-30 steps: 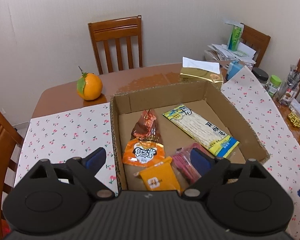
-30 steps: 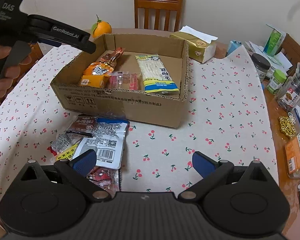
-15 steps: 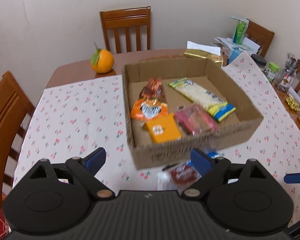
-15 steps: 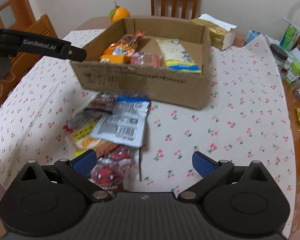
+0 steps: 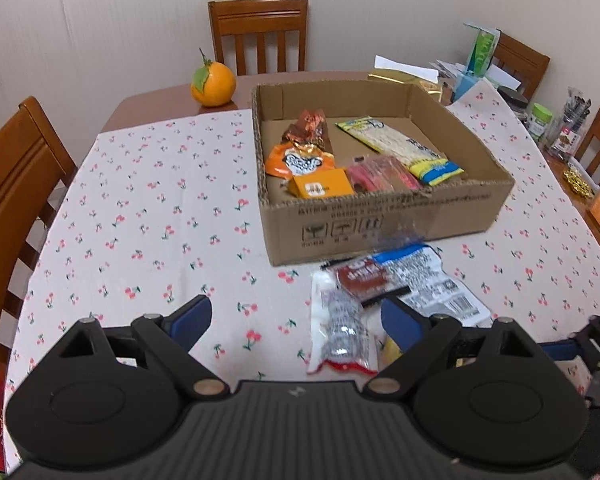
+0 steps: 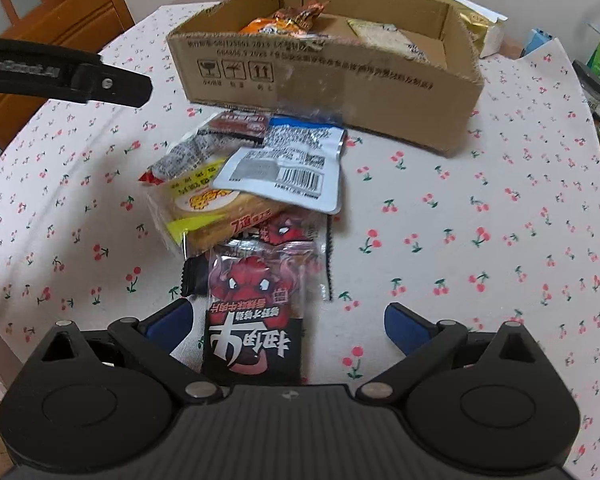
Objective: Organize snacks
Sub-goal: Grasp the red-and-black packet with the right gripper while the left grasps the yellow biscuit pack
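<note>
A cardboard box (image 5: 384, 224) (image 6: 324, 80) on the cherry-print tablecloth holds several snack packs: an orange bag (image 5: 300, 158), an orange packet (image 5: 320, 188), a pink pack (image 5: 380, 172) and a long yellow-white pack (image 5: 400, 144). A pile of loose snacks lies in front of the box: a white-blue barcode pack (image 6: 292, 164), a yellow bread pack (image 6: 212, 208), a red-black pack (image 6: 256, 300). My right gripper (image 6: 288, 324) is open low over the red-black pack. My left gripper (image 5: 296, 318) is open above the cloth left of the pile; its finger (image 6: 72, 76) shows in the right wrist view.
An orange fruit (image 5: 213, 84) sits at the table's far edge. A gold tissue box (image 6: 482, 28) stands behind the cardboard box. Jars and clutter (image 5: 556, 124) crowd the right side. Wooden chairs (image 5: 260, 32) surround the table.
Both grippers have pulled back from the box and dropped toward the snack pile. The right gripper now hovers close over the red-black pack. Both stay open.
</note>
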`<move>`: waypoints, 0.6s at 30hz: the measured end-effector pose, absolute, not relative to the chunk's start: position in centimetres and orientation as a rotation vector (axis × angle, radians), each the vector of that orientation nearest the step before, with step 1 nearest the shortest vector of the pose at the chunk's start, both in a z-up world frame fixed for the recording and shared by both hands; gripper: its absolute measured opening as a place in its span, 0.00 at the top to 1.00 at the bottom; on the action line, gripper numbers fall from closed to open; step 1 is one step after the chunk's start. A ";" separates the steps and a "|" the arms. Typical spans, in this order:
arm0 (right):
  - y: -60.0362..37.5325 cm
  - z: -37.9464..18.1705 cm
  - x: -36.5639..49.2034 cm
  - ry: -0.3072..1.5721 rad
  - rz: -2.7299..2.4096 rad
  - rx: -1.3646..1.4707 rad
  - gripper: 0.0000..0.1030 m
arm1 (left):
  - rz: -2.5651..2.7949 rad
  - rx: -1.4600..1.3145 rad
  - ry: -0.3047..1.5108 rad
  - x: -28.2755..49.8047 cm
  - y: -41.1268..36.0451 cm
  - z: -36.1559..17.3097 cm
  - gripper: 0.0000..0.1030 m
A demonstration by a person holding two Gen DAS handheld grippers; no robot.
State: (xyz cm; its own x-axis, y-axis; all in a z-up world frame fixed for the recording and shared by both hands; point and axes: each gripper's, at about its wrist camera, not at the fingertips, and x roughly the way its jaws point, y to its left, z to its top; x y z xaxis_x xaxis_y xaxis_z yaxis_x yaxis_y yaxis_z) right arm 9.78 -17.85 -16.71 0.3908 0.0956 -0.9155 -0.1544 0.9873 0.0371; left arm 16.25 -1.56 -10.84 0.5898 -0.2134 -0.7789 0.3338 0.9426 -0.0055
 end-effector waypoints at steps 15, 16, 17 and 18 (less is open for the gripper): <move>-20.6 -18.0 9.2 1.155 0.013 -0.046 0.00 | -0.518 0.204 0.933 14.8 -4.8 -11.9 0.11; -21.1 -18.0 9.0 1.156 0.001 -0.036 0.00 | -0.528 0.210 0.937 14.7 -5.1 -12.0 0.11; -21.5 -17.9 8.9 1.155 -0.009 -0.031 0.00 | -0.539 0.216 0.941 14.7 -5.4 -12.2 0.11; -21.8 -17.9 8.9 1.156 -0.015 -0.028 0.00 | -0.551 0.220 0.944 14.7 -5.7 -12.4 0.11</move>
